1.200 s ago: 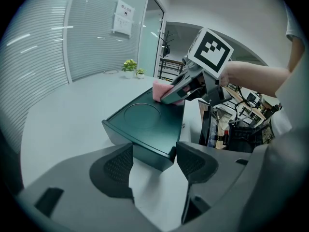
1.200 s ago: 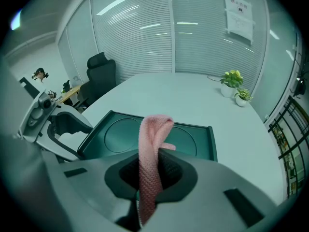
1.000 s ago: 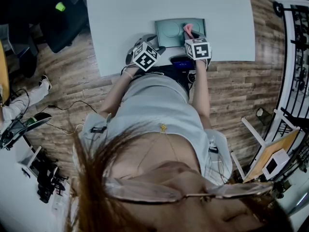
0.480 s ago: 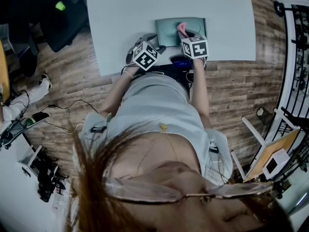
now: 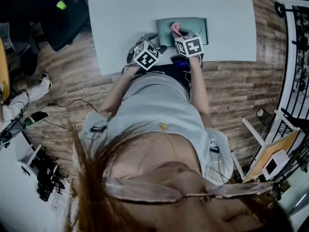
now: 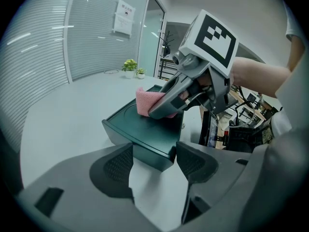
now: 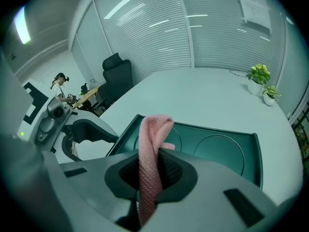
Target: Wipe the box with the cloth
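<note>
Pale grey table (image 5: 120, 13) with the dark green box (image 5: 199, 25) sitting near my edge of it. My left gripper (image 6: 155, 158) has its jaws clamped on the box's near corner. My right gripper (image 7: 153, 170) is squeezed tight on the pink cloth (image 7: 154, 129), whose folded end rests on the box's top.

Light: even, cool, from overhead; shadows soft. Ceiling strips glare as streaks on the glass wall (image 7: 193, 23), top of right gripper view. Both gripper views: heavy fisheye, dark vignetted corners. Cloth (image 7: 150, 168) sharp; box (image 6: 145, 129) faintly glossy. Head view: hair (image 5: 106, 178) blurred, bottom.
</note>
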